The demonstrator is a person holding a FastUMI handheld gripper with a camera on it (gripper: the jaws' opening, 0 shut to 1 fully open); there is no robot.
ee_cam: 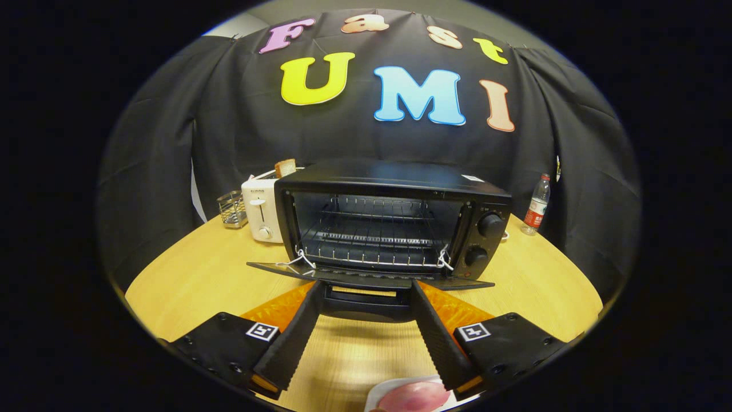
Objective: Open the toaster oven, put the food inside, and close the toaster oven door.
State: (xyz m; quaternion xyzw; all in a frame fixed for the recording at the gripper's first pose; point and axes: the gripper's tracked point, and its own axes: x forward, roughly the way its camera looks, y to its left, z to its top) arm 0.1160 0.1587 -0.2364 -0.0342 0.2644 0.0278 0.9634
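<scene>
A black toaster oven [394, 223] stands on the wooden table [194, 280] just ahead of me. Its door [366, 276] hangs fully open, folded down flat, with the handle [366, 303] at its front edge. A wire rack [372, 240] inside holds nothing. My gripper [366, 289] is open, its fingertips flanking the door handle without pressing on it. Under the fingers, close to me, a pinkish piece of food [414, 396] lies on a white plate [380, 393].
A white pop-up toaster [262, 209] with a bread slice [285, 167] in it stands left of the oven, with a small wire basket [231, 209] beside it. A plastic water bottle [536, 206] stands at the back right.
</scene>
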